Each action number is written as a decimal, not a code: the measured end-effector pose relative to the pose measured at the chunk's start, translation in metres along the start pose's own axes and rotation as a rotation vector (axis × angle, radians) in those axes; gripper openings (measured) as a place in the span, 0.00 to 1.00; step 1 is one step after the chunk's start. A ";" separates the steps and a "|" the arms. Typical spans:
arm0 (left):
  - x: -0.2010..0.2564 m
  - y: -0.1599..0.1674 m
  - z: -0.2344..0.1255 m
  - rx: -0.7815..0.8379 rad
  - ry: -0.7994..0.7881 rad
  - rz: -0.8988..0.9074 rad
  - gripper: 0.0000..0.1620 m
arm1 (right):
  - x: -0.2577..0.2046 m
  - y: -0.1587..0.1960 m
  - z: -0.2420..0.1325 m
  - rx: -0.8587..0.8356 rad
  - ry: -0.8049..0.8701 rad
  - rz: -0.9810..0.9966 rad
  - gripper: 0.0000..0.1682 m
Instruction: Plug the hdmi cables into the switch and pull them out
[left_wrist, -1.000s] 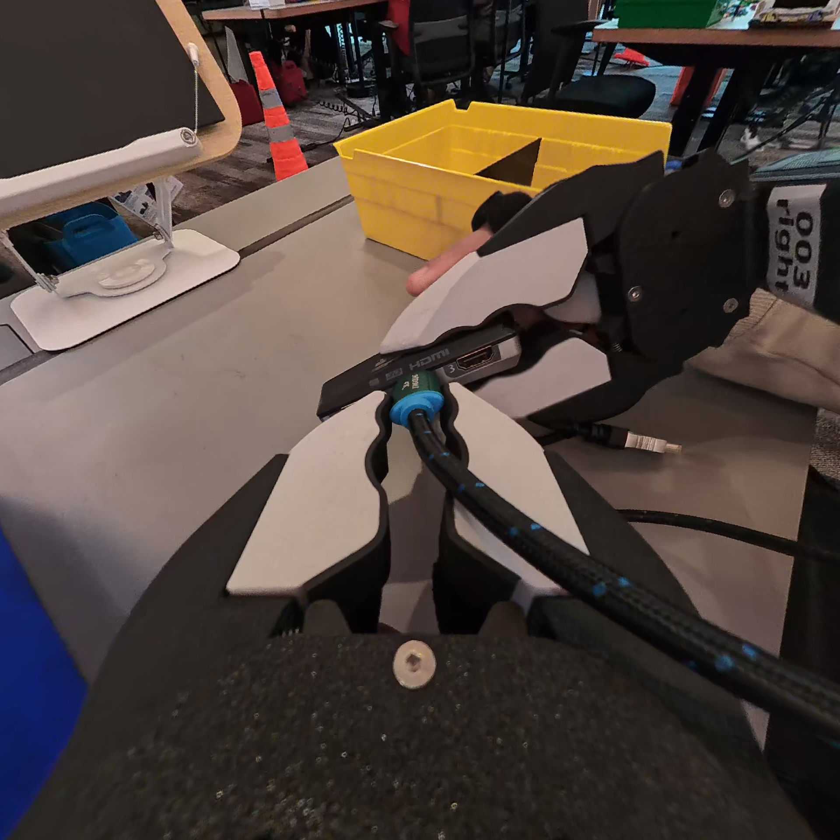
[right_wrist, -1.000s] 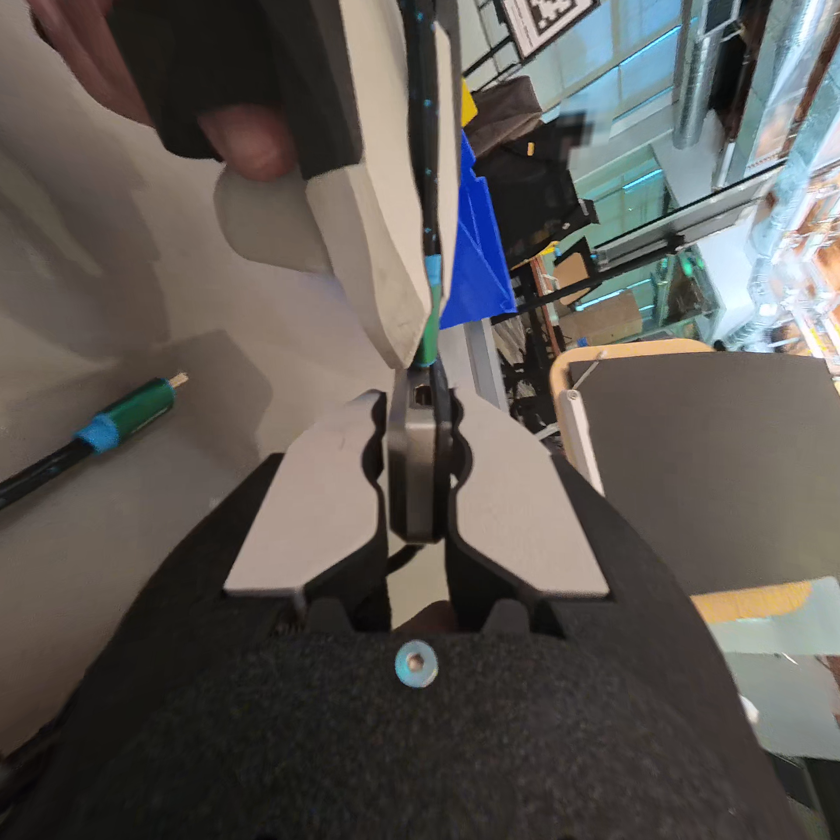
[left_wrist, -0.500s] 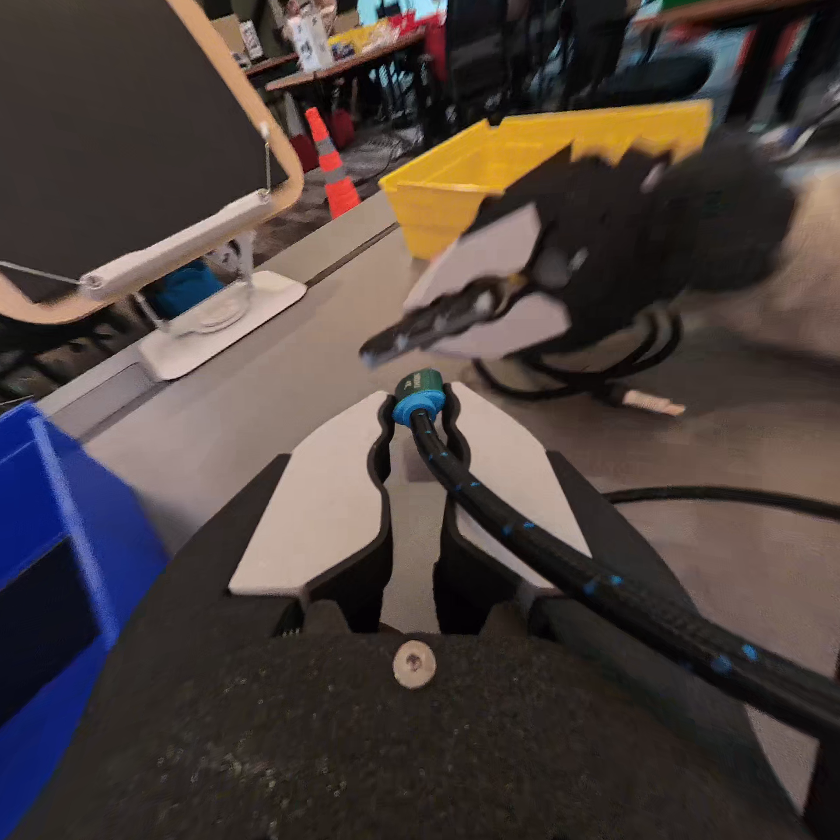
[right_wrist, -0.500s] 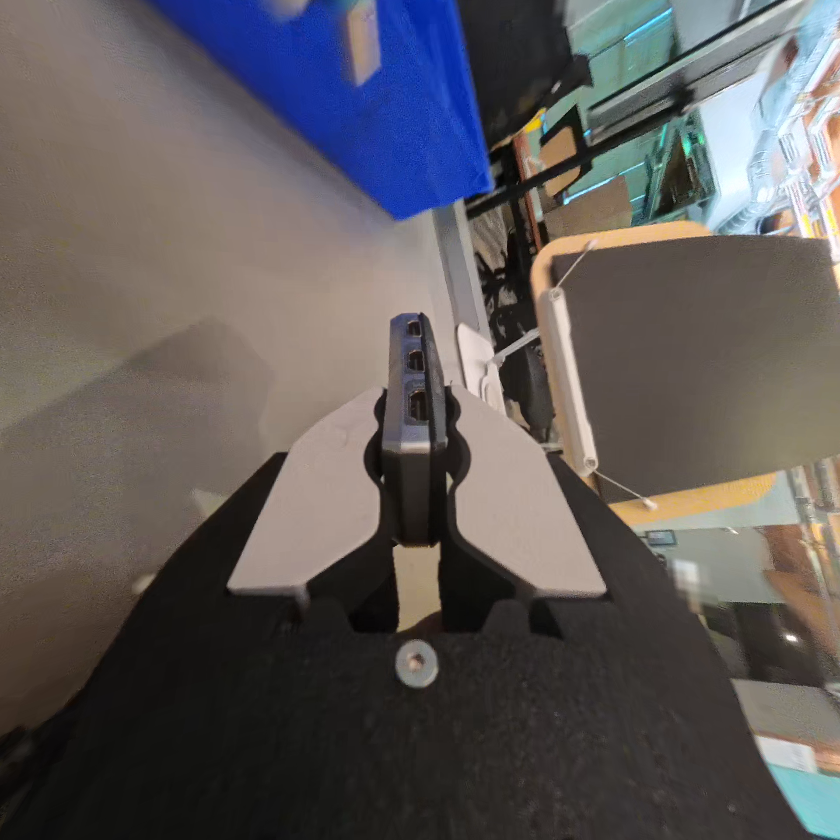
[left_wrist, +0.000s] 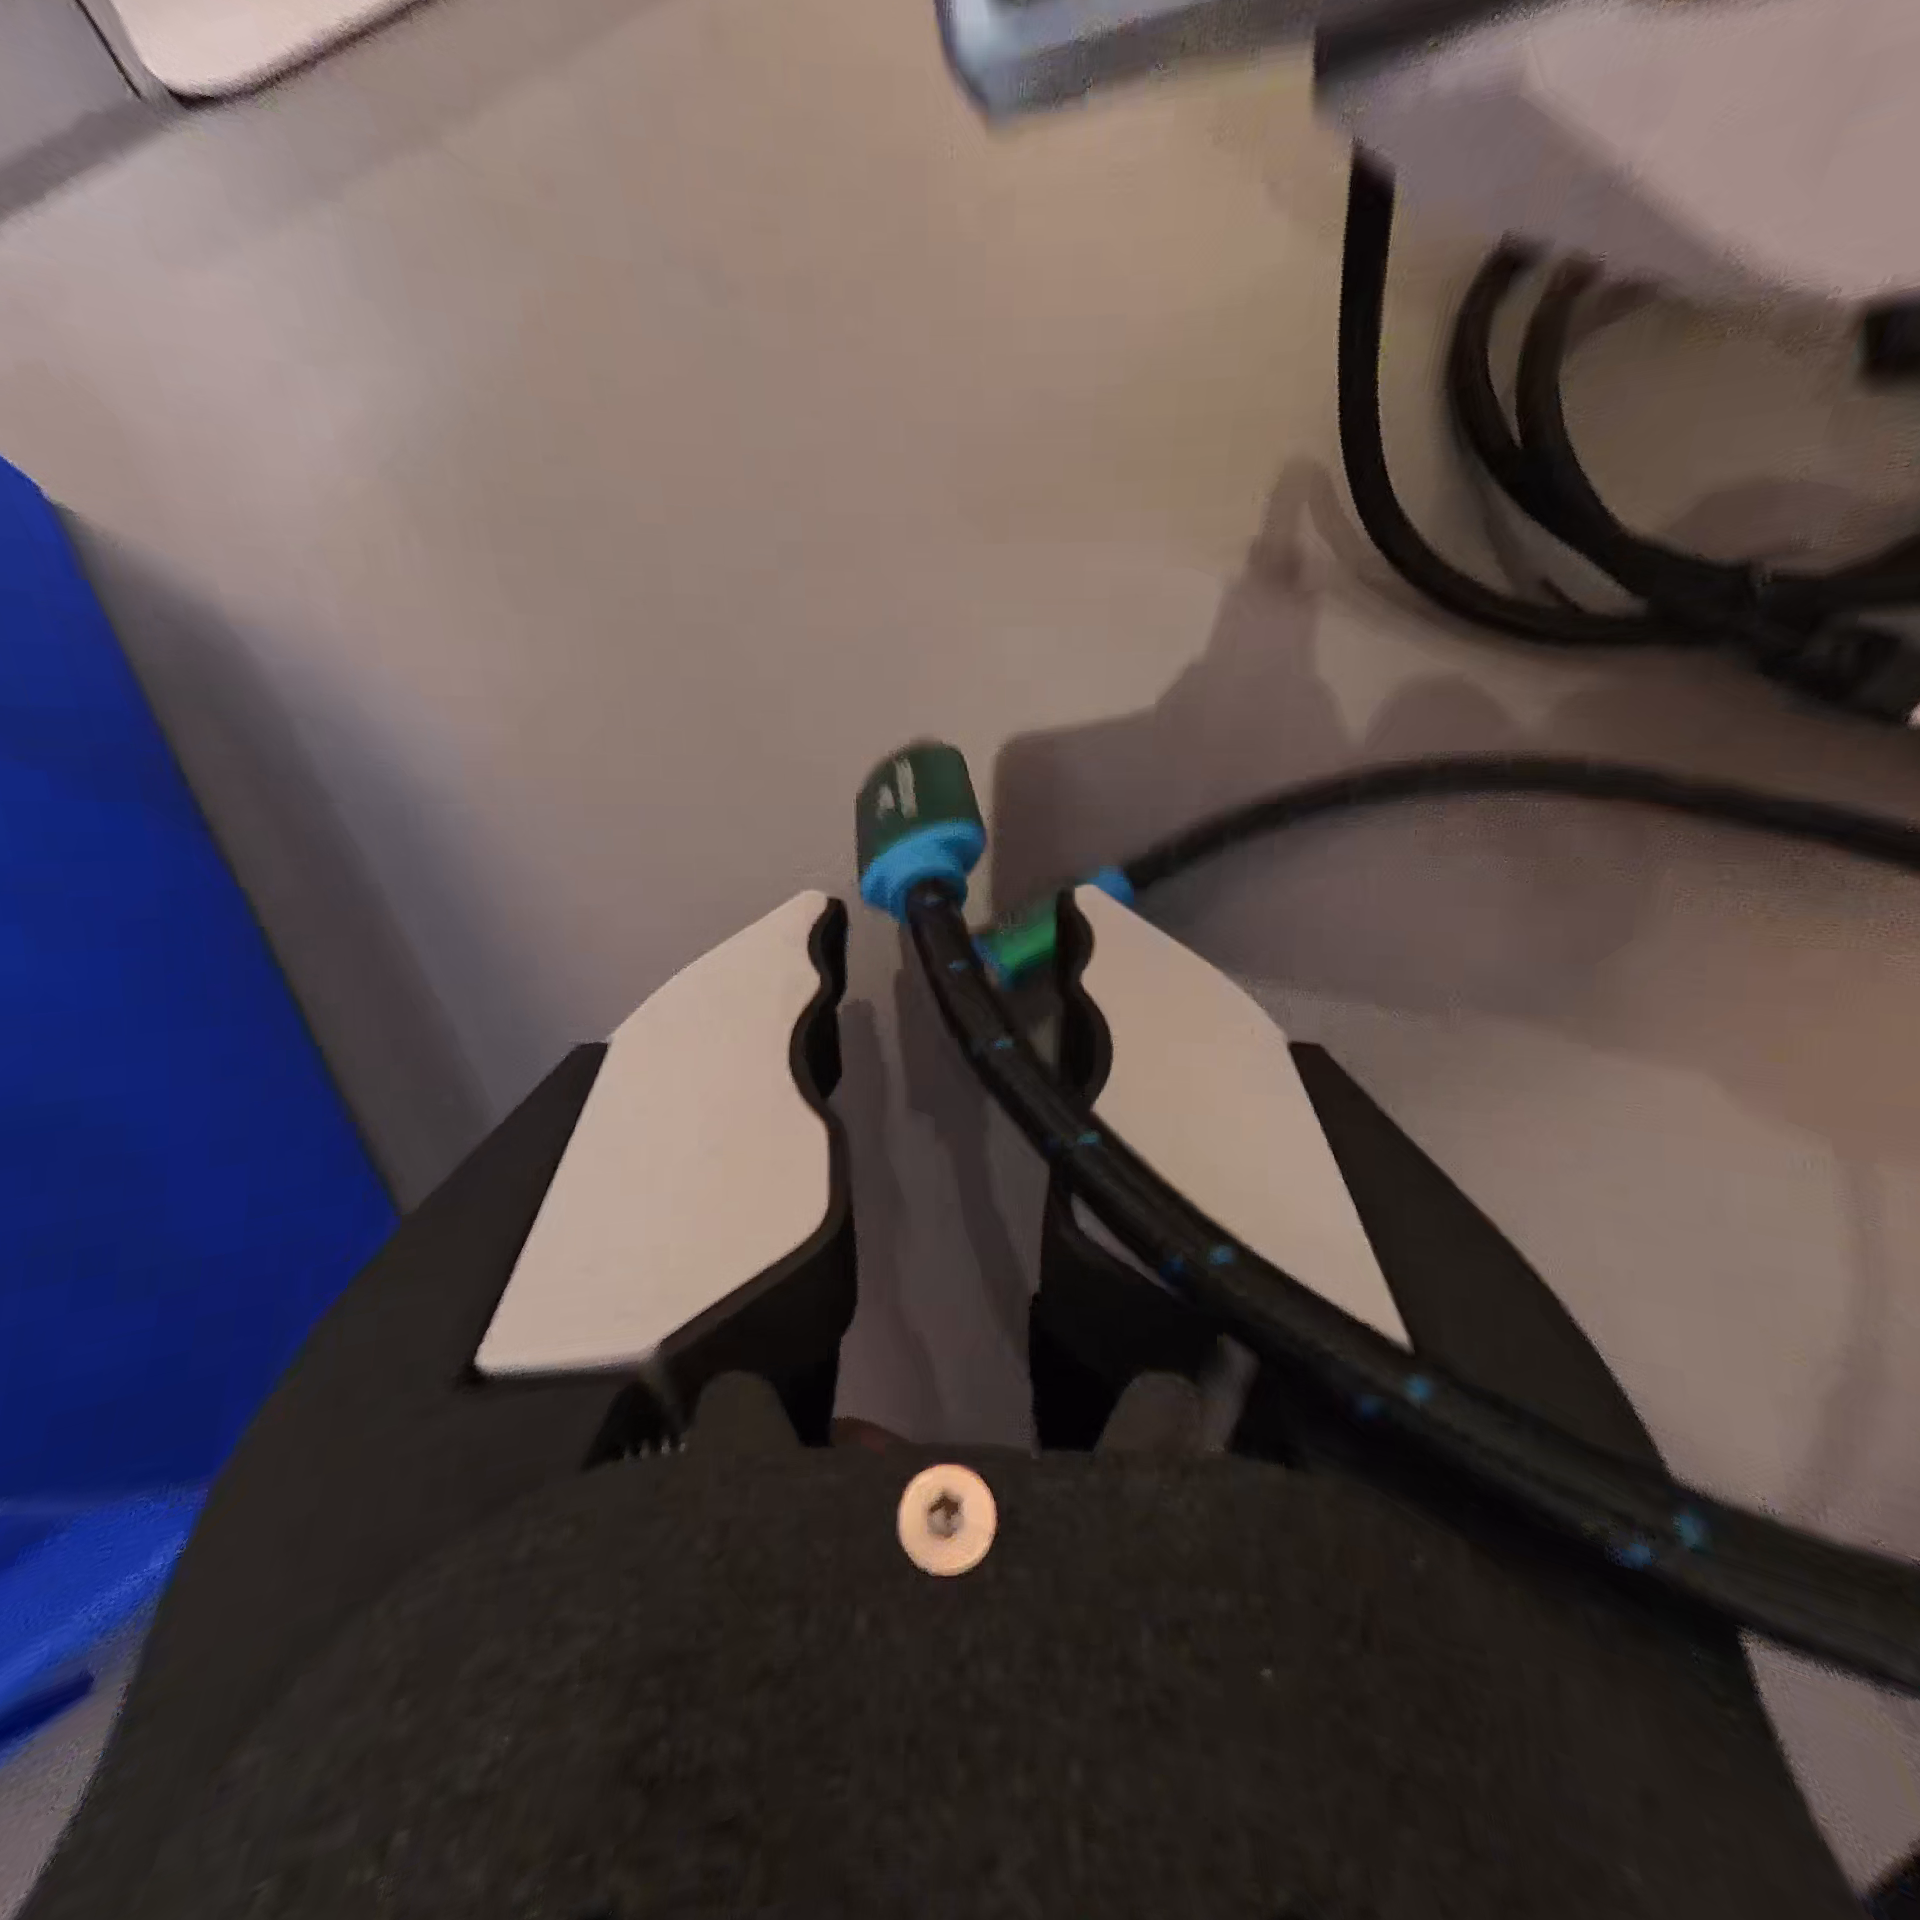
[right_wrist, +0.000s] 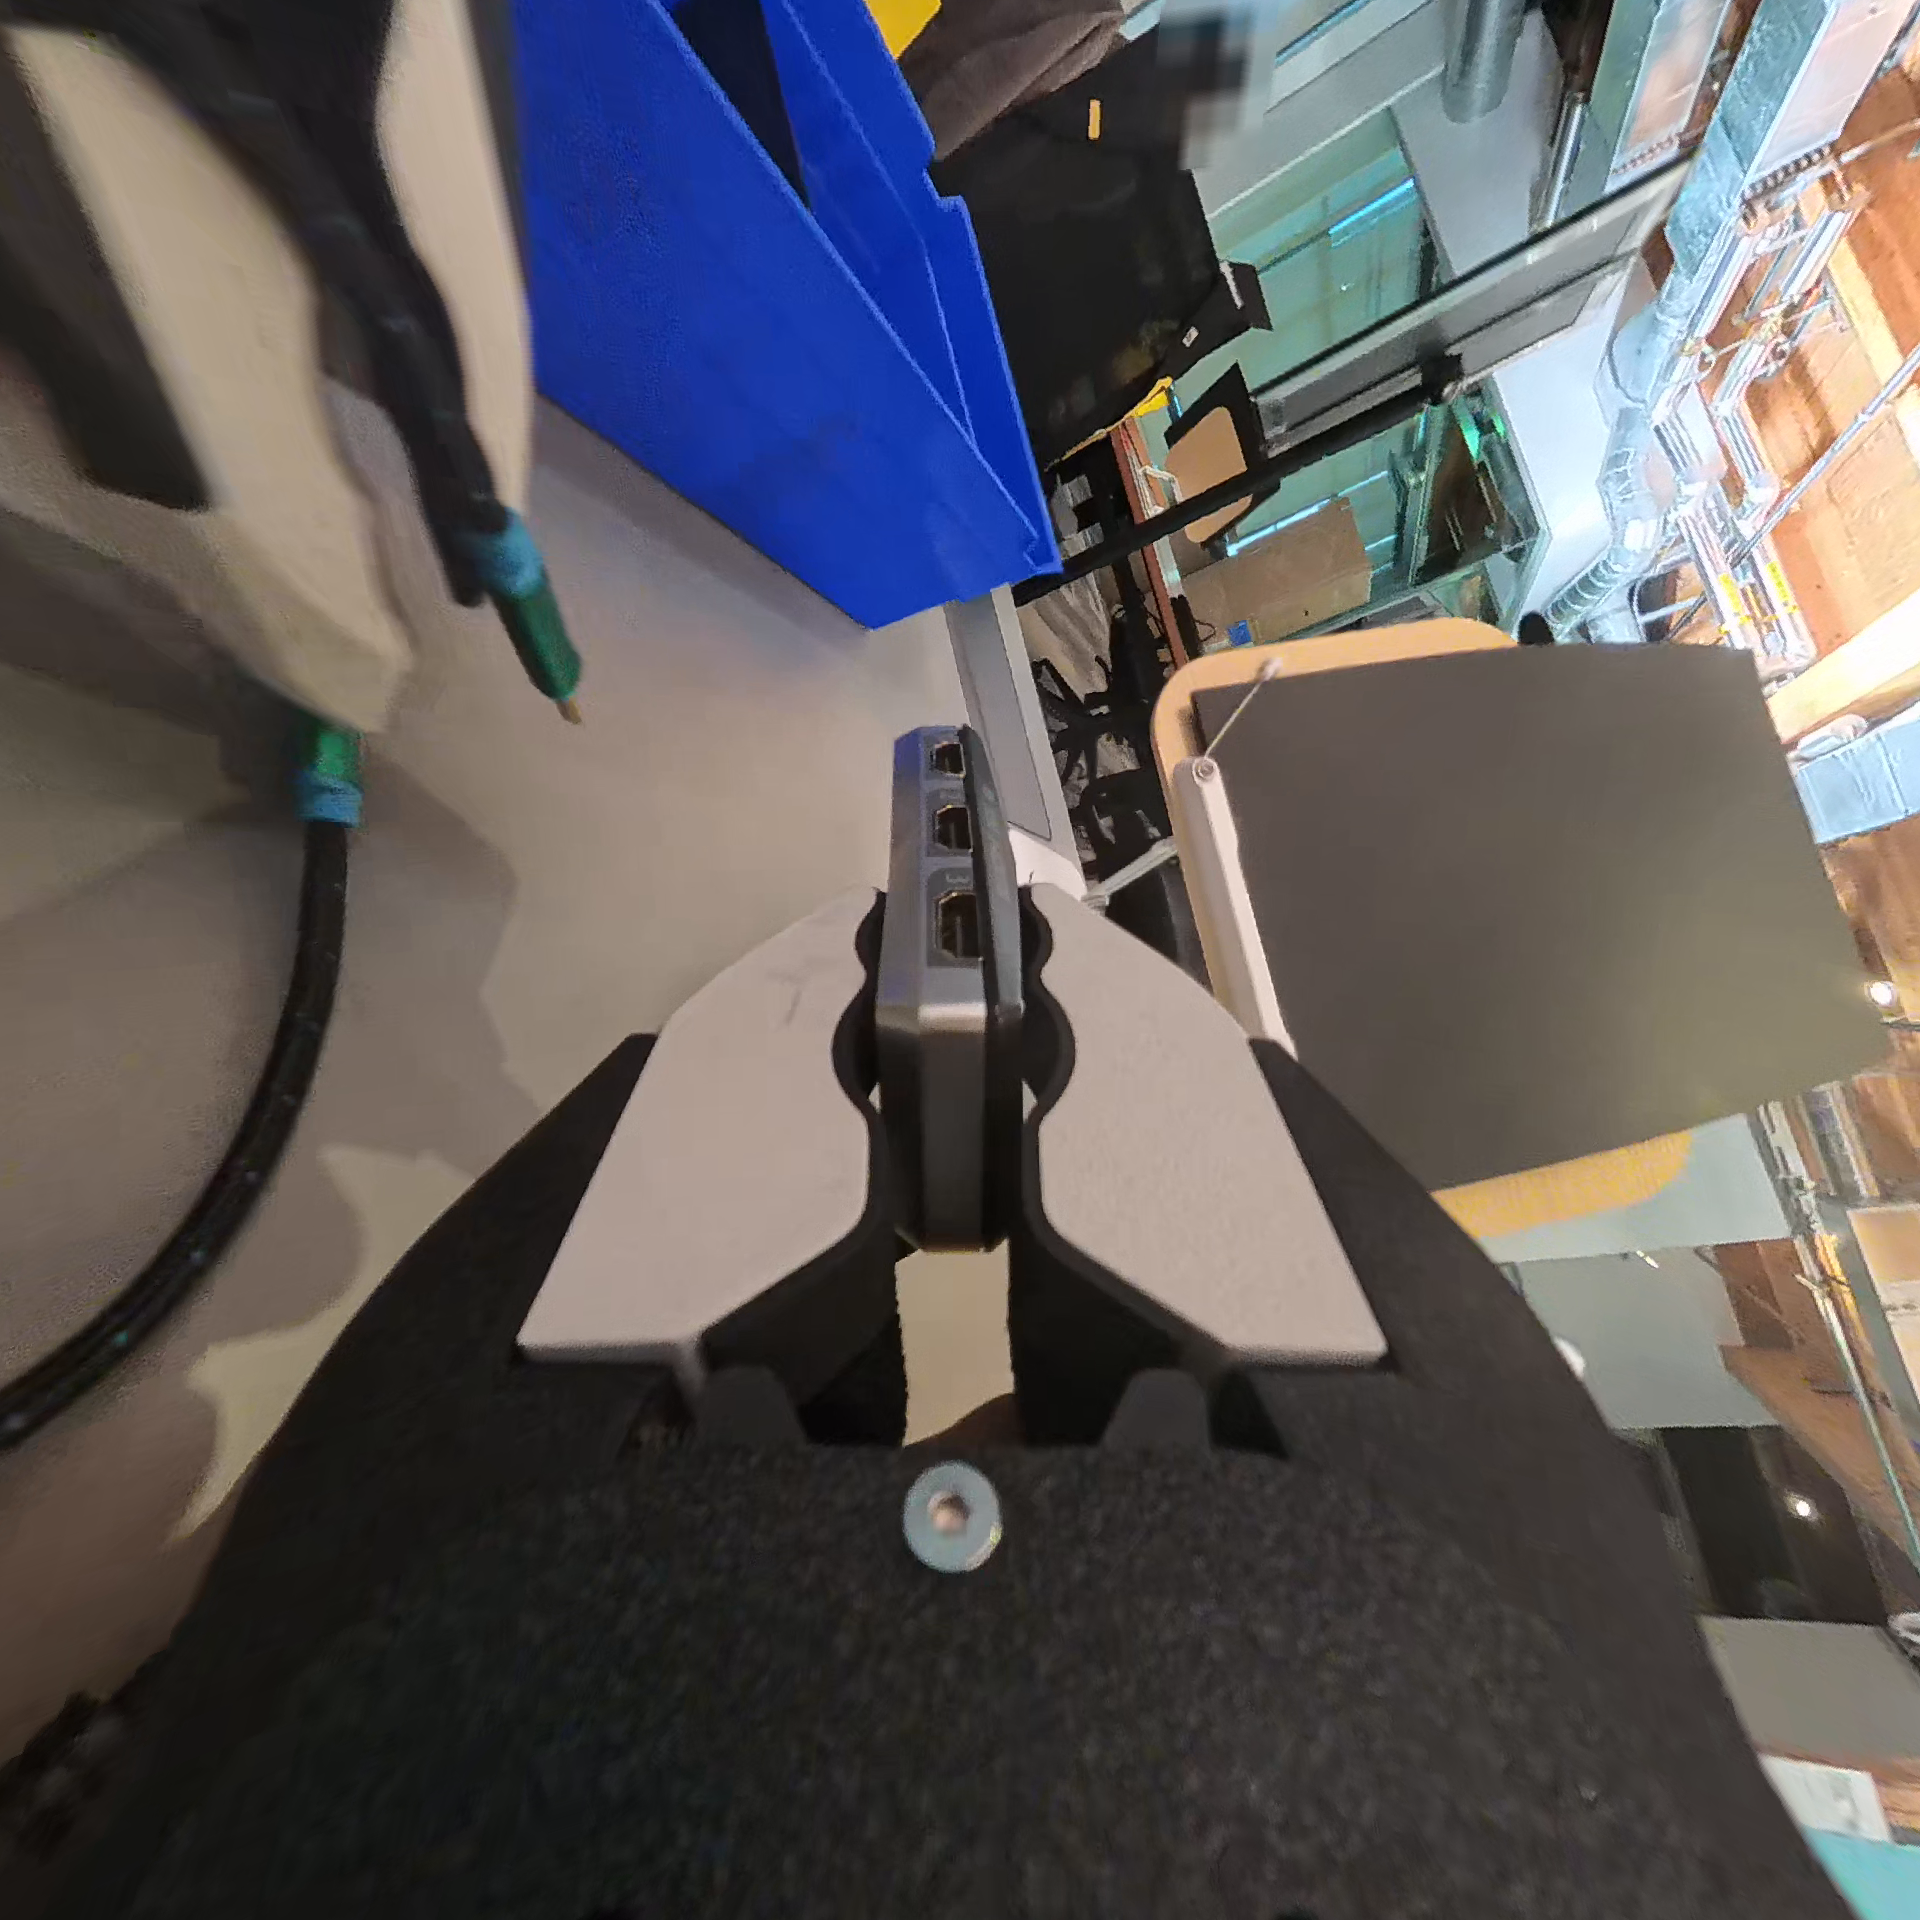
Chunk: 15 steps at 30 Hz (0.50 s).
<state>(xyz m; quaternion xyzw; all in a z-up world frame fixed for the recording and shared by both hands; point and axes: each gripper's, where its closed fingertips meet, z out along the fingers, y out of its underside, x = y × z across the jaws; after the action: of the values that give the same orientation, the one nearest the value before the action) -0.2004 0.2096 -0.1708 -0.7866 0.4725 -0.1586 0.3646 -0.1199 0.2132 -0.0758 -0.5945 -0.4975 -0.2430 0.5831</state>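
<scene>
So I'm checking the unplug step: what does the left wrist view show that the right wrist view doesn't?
Only the left wrist view: the left claw open around the green plug, and coiled black cables. Only the right wrist view: the right claw shut on the switch, its three ports empty, plus a black board. Both: the blue bin, the grey table, a second green plug.

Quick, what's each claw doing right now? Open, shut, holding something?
Left gripper: open, HDMI cable loose between its fingers.
Right gripper: shut on the switch.
</scene>
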 end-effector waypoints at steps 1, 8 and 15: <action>0.003 0.008 -0.004 -0.025 0.010 0.008 0.26 | 0.002 0.002 -0.001 -0.007 0.000 0.013 0.13; -0.003 0.058 -0.043 -0.180 -0.149 0.243 0.32 | 0.094 -0.001 -0.017 -0.024 0.153 0.147 0.13; 0.011 0.061 -0.066 -0.057 -0.111 0.167 0.30 | 0.279 -0.005 -0.079 0.005 0.444 0.224 0.13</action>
<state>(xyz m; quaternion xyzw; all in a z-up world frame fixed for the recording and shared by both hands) -0.2721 0.1545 -0.1705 -0.7620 0.5198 -0.0703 0.3798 0.0065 0.2243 0.1846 -0.5765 -0.2889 -0.3000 0.7030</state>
